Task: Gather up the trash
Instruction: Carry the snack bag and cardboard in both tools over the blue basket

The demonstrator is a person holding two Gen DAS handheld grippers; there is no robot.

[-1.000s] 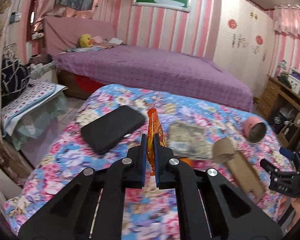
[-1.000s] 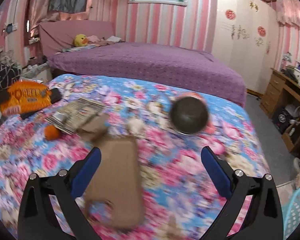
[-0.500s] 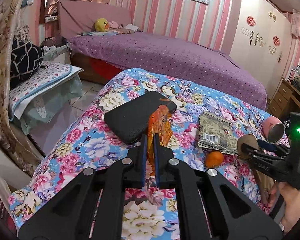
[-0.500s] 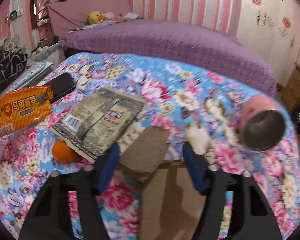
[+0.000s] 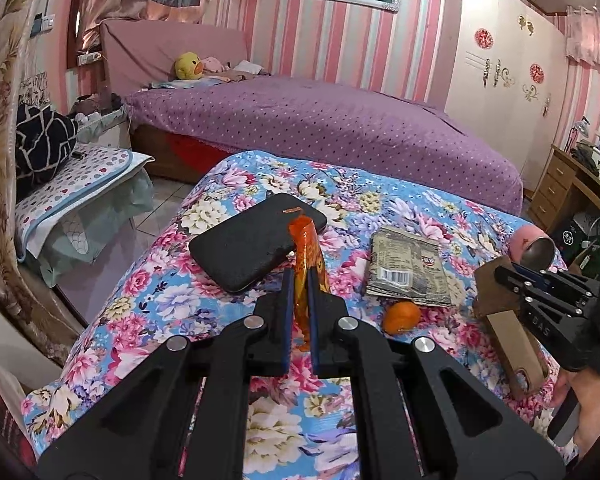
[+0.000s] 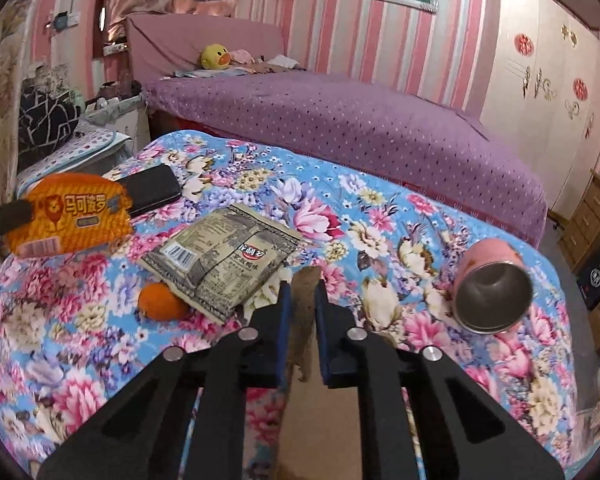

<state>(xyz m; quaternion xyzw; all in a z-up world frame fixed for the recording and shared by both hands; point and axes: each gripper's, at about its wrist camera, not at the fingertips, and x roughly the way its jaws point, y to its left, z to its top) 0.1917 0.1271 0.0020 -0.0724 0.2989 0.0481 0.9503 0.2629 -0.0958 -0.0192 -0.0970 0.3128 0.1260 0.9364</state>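
Brown cardboard: the flat cardboard piece (image 6: 305, 312) lies at the near right of the floral tabletop (image 6: 60, 344); its raised flap stands on edge between the pads of the right tongs (image 6: 302, 292), which are clenched on it.
Orange foil: the orange snack wrapper (image 5: 307, 256) is grasped by the left tongs (image 5: 299, 280), clamped on its edge and held above the cloth at the near left.
Step in hand: judged, lifting the cardboard clear so that both hands carry trash off together.
Doing it well: raise the flap straight up first, since only a thin edge is pinched and the sheet may hinge or slip; tilt it only once the far end hangs free.
Still lying: the grey-green snack packet (image 6: 224, 256) sits mid-tabletop, its near corner touching or overlapping the small orange fruit (image 6: 160, 302); whether the fruit counts as trash I cannot tell.
Keep clear of: the pink metal cup (image 6: 492, 288) on its side, just right of the cardboard, looks likely to roll if nudged; the black case (image 5: 256, 244) lies at the far left.
Edges: the tabletop drops off at the near left and right; the purple bed (image 5: 320, 132) runs along the far side.
Open room: free air above the cloth and to the right; no bin shows in either view.
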